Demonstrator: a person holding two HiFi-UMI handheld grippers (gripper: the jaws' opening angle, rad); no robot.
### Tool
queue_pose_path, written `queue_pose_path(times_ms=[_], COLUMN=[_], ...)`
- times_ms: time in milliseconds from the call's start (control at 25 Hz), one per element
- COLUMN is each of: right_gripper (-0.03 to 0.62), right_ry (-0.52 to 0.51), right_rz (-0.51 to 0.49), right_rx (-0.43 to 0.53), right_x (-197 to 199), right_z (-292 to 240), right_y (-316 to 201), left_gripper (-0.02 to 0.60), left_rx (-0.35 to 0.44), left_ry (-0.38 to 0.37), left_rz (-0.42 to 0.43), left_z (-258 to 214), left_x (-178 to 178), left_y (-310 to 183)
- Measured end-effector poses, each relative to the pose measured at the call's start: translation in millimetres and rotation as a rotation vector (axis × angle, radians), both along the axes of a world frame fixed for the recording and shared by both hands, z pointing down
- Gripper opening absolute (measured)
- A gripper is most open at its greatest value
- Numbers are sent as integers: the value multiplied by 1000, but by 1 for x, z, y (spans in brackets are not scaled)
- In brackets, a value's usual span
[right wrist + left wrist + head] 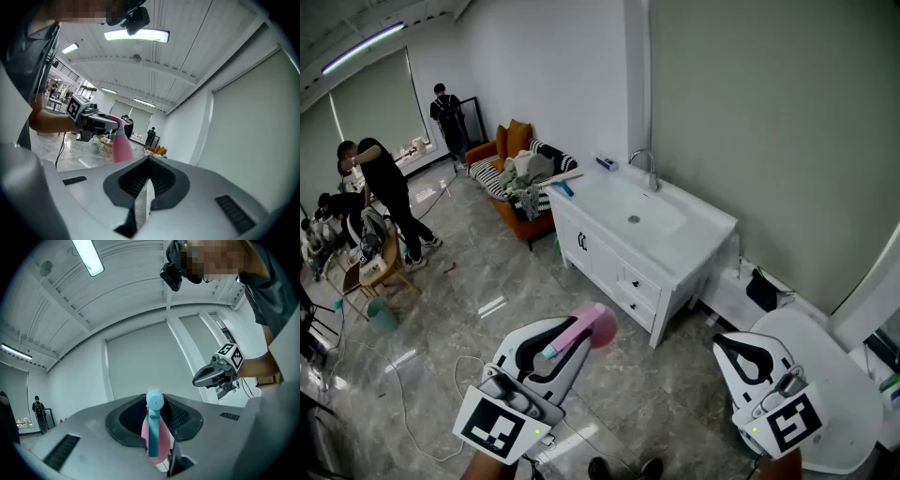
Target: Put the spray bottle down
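Half the spray bottle hid btwn left hand-held gripper jaws.

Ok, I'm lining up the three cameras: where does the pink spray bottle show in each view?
Head view: spray bottle low, left of centre, in the left claw.
Left gripper view: bottle bottom centre, between the jaws.
Right gripper view: bottle left of middle.
Shared landmark: the person in black by the far wall.

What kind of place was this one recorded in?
Probably a large room staged as a mock home, not a real bathroom: a white sink cabinet stands against the wall near an orange sofa piled with clothes, while people stand across the tiled floor.
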State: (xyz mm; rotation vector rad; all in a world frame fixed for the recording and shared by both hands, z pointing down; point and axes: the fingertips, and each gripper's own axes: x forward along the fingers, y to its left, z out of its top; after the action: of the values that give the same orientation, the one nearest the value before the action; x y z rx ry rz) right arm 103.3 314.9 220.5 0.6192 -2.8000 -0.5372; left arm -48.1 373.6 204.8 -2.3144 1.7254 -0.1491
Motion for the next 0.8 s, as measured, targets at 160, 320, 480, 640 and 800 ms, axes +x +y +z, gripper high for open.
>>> queue_pose_path(times_ms=[160,320,480,640,800], right_gripper=[8,8,8,9,9], right_ry=[5,-1,-3,-11,-18], right_rz=[-4,0,2,-1,0], right_rx=[7,12,11,6,4], right_x=[-1,-2,-2,0,2], right_z=[3,2,1,2,3], right_y=[-3,-1,-1,-2,-5], left_gripper=[84,84,84,84,84], left_rx=[-1,1,-3,-9,-11], left_ry=[-2,-3,-2,-4,-1], left_rz=[0,2,1,-2,-4], left_z=[3,2,2,4,5], left_x=[-1,-3,-4,-3,-2], left_y=[-3,-1,1,0,-3])
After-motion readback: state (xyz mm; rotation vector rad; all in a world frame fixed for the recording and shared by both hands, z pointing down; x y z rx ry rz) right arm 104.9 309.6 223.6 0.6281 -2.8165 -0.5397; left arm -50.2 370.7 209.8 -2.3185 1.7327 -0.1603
